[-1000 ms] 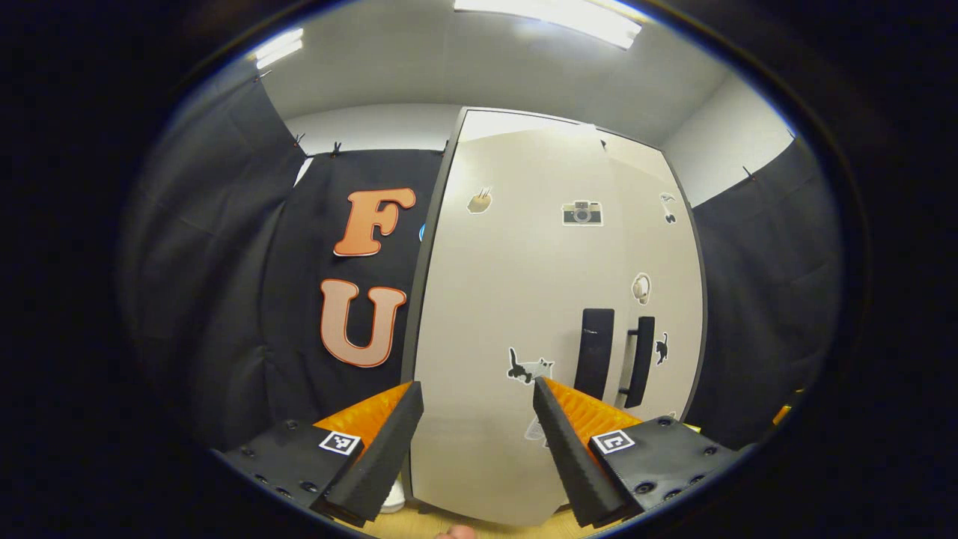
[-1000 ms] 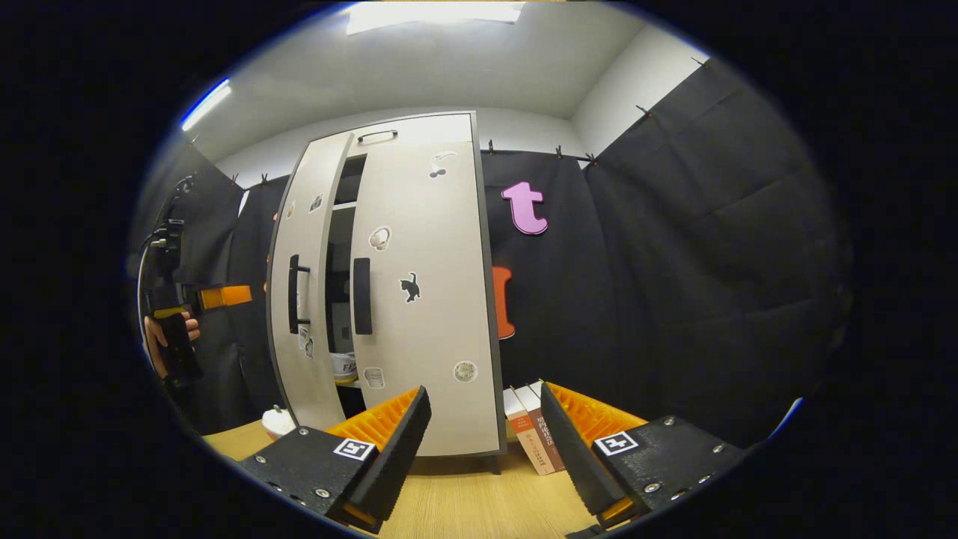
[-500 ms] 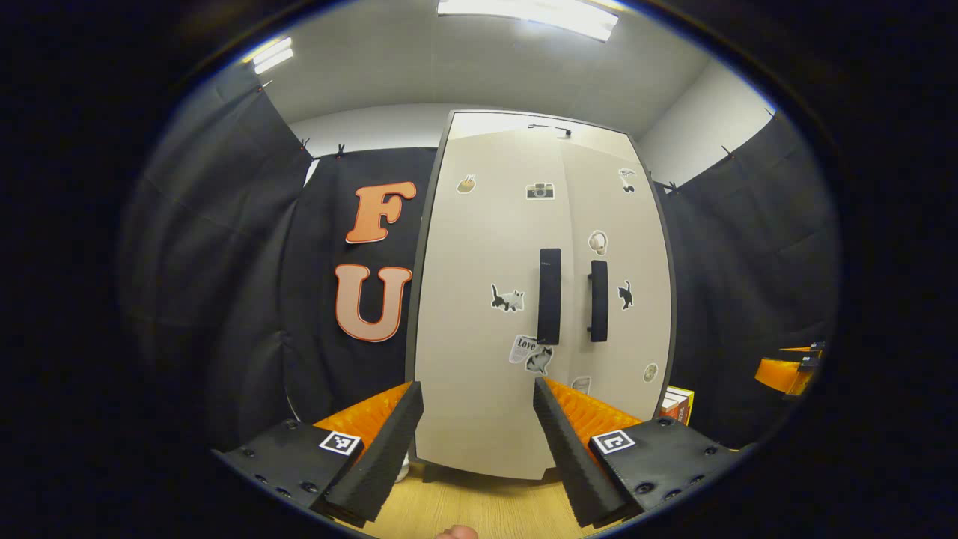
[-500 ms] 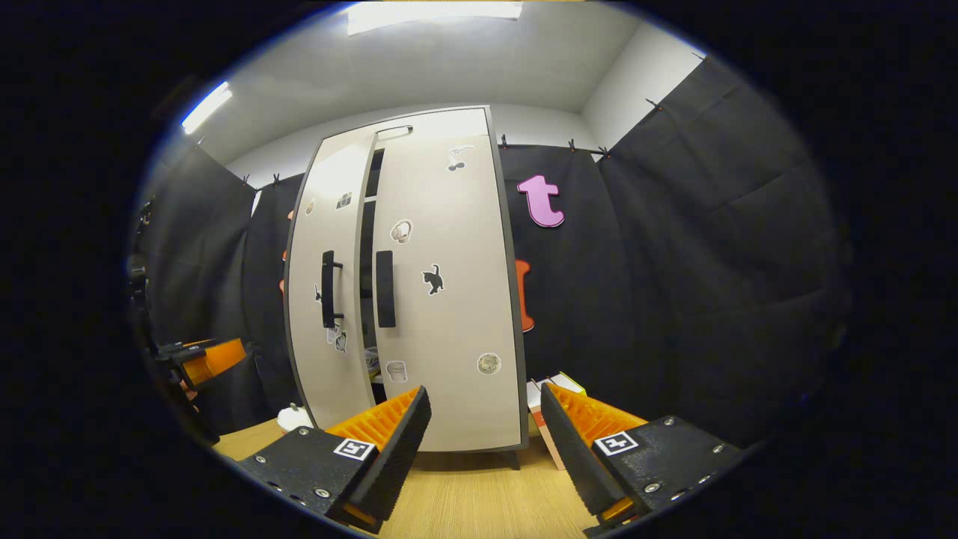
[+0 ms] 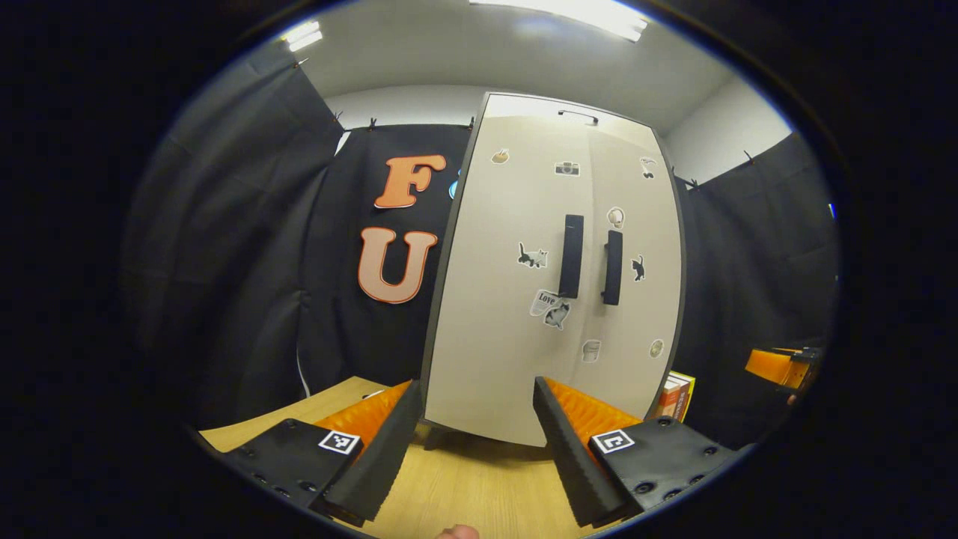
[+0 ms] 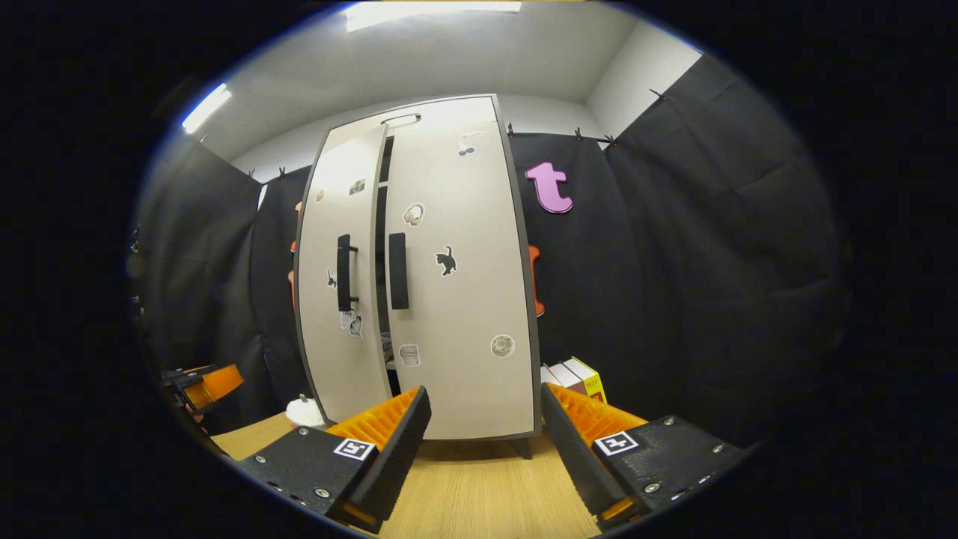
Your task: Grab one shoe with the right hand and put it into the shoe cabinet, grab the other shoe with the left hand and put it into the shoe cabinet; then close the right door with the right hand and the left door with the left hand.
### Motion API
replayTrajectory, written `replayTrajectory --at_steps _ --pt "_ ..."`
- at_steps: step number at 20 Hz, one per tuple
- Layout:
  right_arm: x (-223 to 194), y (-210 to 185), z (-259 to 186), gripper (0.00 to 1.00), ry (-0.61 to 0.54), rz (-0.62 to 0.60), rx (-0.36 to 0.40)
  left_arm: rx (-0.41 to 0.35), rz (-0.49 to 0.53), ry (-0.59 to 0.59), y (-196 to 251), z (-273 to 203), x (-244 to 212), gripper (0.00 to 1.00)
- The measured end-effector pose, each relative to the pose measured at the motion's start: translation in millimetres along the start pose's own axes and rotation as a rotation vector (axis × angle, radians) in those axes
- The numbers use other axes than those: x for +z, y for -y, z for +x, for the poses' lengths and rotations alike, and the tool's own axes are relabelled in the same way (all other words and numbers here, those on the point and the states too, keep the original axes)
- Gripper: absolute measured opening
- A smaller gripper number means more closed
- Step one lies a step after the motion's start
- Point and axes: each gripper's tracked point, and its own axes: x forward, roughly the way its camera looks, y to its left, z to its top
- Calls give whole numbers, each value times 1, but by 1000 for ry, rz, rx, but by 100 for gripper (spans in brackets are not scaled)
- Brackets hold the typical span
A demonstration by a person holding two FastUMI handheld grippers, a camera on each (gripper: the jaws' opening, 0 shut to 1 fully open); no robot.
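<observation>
- Shoe cabinet (image 5: 516, 329): smooth matt panel doors in pale beige, laminate look, dark edge banding.
- Door handles (image 5: 571, 256): matt black bars, could be plastic or coated metal, can't tell which.
- Stickers (image 5: 532, 256) on the doors: flat printed paper or vinyl, slight sheen.
- Floor (image 6: 479, 494): light wood-grain board, smooth, low gloss.
- Booth wall (image 6: 696, 262): black cloth, matt, creased and folded, clipped along the top.
- Books (image 6: 576, 374) beside the cabinet: paper covers, lightly glossy.
- Left gripper (image 5: 471, 438) and right gripper (image 6: 483, 442): ribbed pad faces, matt hard plastic bodies with metal screw heads.
- Ceiling (image 6: 449, 52): smooth matt painted surface.
</observation>
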Motion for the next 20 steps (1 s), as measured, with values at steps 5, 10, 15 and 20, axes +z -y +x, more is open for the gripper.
replayTrajectory --at_steps 5,10,15,20 --pt "1 1 0 91 3 12 -6 -11 36 19 5 0 5 99" --pt "5 2 -2 91 14 12 -14 -37 18 28 15 -1 10 97" --pt "6 3 -4 91 18 14 -17 -40 23 32 17 -3 11 97" --pt "7 3 -5 91 19 14 -18 -35 24 27 16 -4 12 96"
